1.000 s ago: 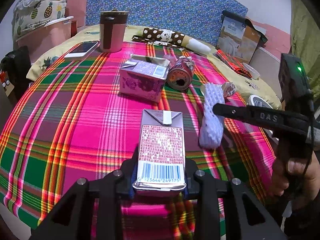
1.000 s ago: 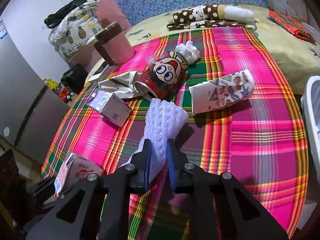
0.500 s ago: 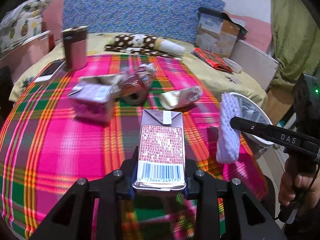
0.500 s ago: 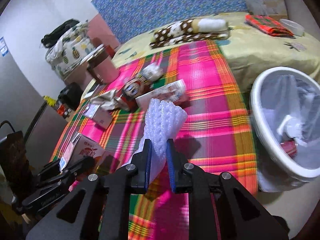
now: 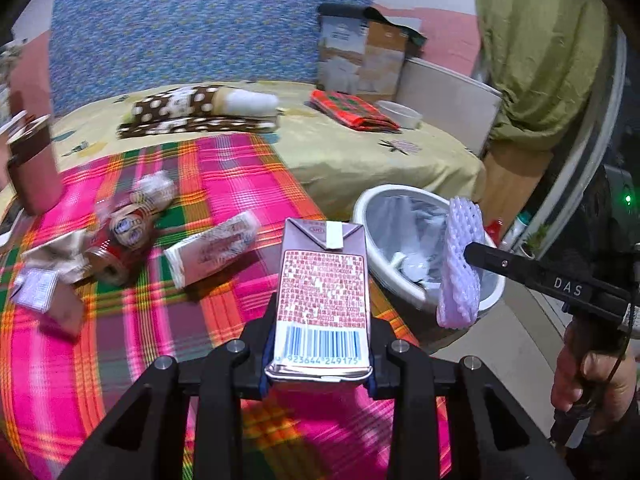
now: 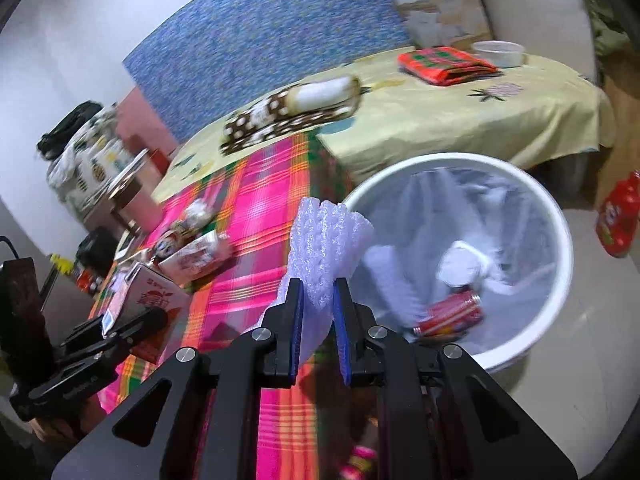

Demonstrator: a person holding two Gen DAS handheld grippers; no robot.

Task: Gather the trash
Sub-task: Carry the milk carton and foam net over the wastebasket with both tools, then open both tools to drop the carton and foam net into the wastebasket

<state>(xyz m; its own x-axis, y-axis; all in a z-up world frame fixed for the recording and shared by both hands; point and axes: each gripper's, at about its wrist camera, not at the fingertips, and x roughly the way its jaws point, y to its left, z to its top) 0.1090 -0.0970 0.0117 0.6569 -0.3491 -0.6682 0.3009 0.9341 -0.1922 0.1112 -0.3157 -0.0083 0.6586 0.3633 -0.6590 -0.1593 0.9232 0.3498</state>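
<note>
**Two pieces of trash carried beside the bin**

Two items are held, one in each gripper. The left gripper (image 5: 318, 344) is clamped on an upright drink carton (image 5: 323, 292), its barcode end low between the pads and its folded top pointing away from the camera. The carton hangs above the edge of the pink plaid cloth (image 5: 224, 168), just beside the white trash bin (image 5: 374, 256).

The right gripper (image 6: 316, 320) has its blue pads squeezed tight on a white foam net sleeve (image 6: 326, 248), which fans out above the fingertips. In the left wrist view the sleeve (image 5: 460, 264) hangs over the bin's near rim. A hand (image 5: 592, 380) grips the right gripper's handle.

The bin (image 6: 560, 248) stands on the floor against the bed, lined with a clear bag, with a red can (image 6: 448, 314) and white scraps inside.

On the plaid cloth lie a patterned paper cup (image 5: 212, 250) on its side, a red cartoon can (image 5: 120, 248) and a small box (image 5: 44, 296), blurred. Farther back, on the yellow sheet (image 5: 360, 152), sit a dotted cloth roll (image 5: 204, 110) and a folded red cloth (image 5: 352, 114).
</note>
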